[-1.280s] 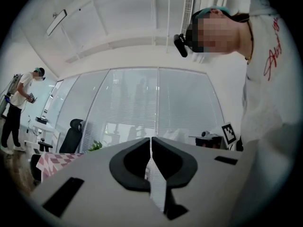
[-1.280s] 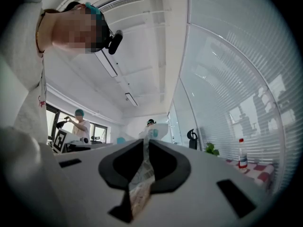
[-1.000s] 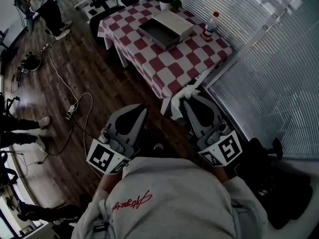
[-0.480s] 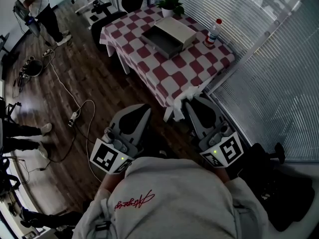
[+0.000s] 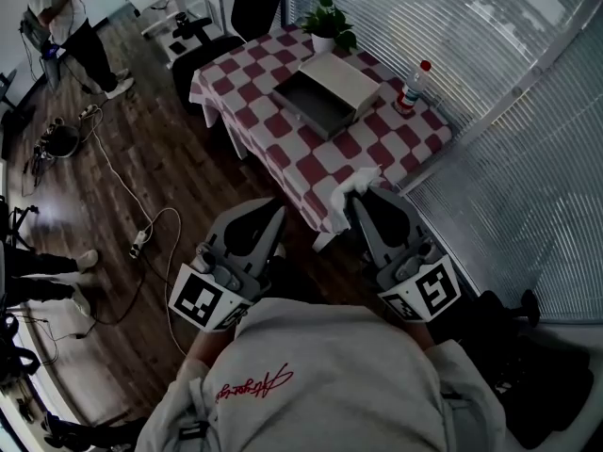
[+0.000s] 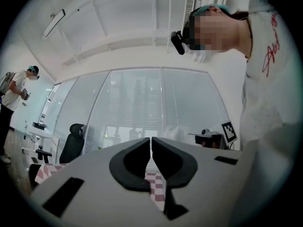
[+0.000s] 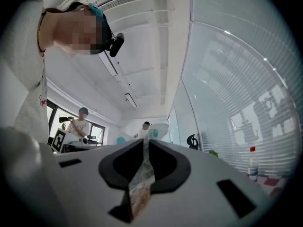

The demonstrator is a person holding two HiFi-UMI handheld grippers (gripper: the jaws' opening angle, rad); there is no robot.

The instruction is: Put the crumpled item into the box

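An open grey box (image 5: 320,102) lies on the red-and-white checkered table (image 5: 283,153), empty inside. My right gripper (image 5: 364,196) hangs over the table's near corner, shut on a white crumpled item (image 5: 355,185) that sticks out past its tips. In the right gripper view the crumpled item (image 7: 142,171) runs pinched between the dark pads (image 7: 163,162). The left gripper (image 5: 270,217) is level with it, over the floor just short of the table edge. Its jaws meet with nothing between them in the left gripper view (image 6: 151,140).
A potted plant (image 5: 330,22) and a red-capped bottle (image 5: 409,88) stand on the table's far side. Window blinds (image 5: 509,139) run along the right. A black chair (image 5: 203,40) sits beyond the table; cables (image 5: 141,238) trail over the wooden floor at left, where a person (image 5: 61,12) stands.
Both grippers have come forward to the table, which now lies closer and larger in view. The right gripper's item has gone from short of the cloth's edge to over the near corner.
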